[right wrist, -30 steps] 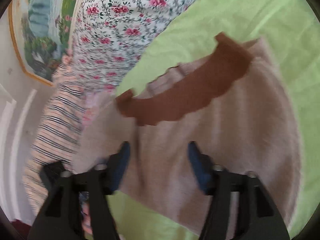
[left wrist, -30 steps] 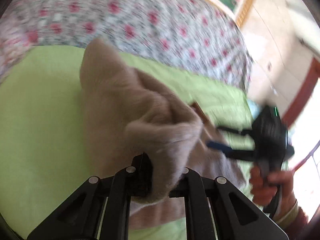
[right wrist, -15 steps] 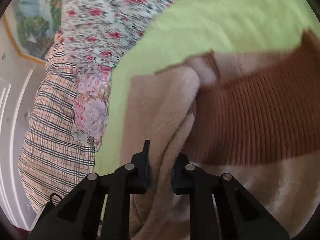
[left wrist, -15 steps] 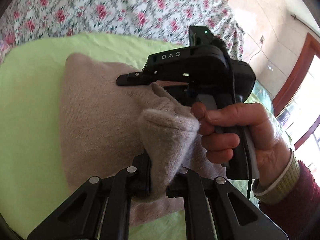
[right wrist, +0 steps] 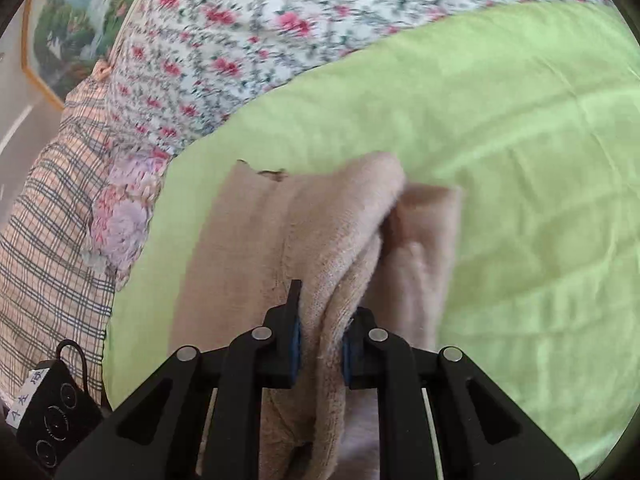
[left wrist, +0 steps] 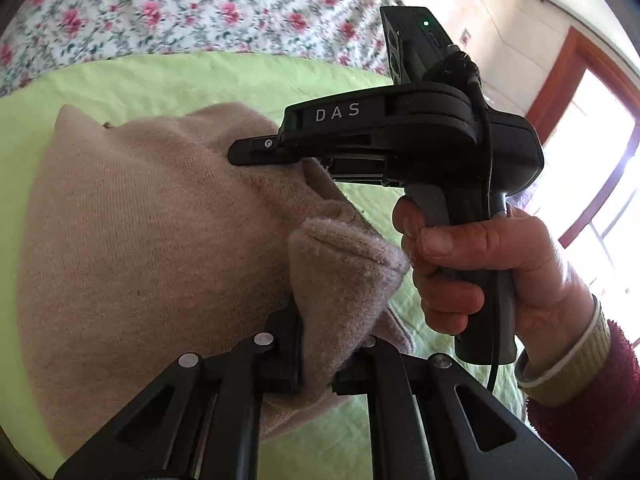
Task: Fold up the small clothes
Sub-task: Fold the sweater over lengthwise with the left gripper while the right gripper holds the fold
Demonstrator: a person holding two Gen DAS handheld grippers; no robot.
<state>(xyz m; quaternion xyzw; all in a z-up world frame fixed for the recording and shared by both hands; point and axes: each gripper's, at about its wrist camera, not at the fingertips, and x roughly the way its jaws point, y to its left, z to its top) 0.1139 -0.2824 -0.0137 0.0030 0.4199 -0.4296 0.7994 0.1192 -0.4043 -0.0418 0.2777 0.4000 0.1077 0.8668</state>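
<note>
A lime-green sheet [left wrist: 168, 80] covers the bed, with a floral quilt [left wrist: 192, 4] bunched behind it; a framed landscape picture [right wrist: 76, 28] hangs at the far left of the right wrist view, and a wood-framed window [left wrist: 592, 152] glares at the far right of the left wrist view. Left of the green sheet in the right wrist view lies a plaid cloth [right wrist: 44, 232].

The beige knit garment [left wrist: 132, 240] lies on the green sheet, partly lifted. The left gripper [left wrist: 316, 352] has its jaws nearly together, clamped on a thick doubled fold of the knit that stands up between them. To its right the person's hand [left wrist: 480, 276], in a dark red sleeve [left wrist: 588, 396], holds the right gripper [right wrist: 318, 340], whose fingers reach over the garment. Its jaws have just been closing, and a bunched fold of the same beige cloth now sits pinched between the blue pads [right wrist: 295, 342].

The knit looks soft, light and limp; it will probably sag and drape wherever it is unsupported, and the fuzzy surface should not slip easily. Edges and corners seem the best holds, taken through both layers so the fold stays aligned when laid down.
</note>
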